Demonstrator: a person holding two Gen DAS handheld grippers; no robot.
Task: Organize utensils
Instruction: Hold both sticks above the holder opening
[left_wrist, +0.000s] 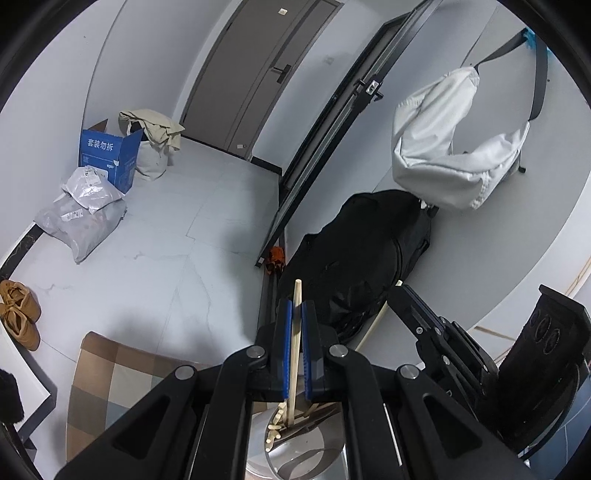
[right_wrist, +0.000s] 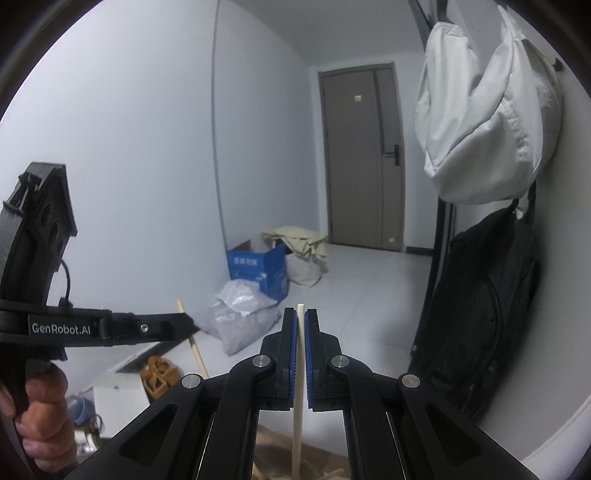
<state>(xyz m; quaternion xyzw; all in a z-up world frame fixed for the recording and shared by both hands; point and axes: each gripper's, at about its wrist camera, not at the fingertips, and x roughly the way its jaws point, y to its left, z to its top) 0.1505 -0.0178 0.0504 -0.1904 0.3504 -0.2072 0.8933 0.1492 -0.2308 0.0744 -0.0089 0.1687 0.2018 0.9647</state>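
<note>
Two chopsticks, one clamped in each gripper (left (left_wrist: 297, 314), right (right_wrist: 301, 321)): light, stiff, slippery; grip mid-shaft over the holder (left_wrist: 295, 454) below.

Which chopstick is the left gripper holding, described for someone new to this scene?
Start at the round metal container at the bottom of the left wrist view. The left gripper sits above it, shut on one pale wooden chopstick. Unlike the chopsticks lying loose in the container, it stands upright between blue pads.
</note>
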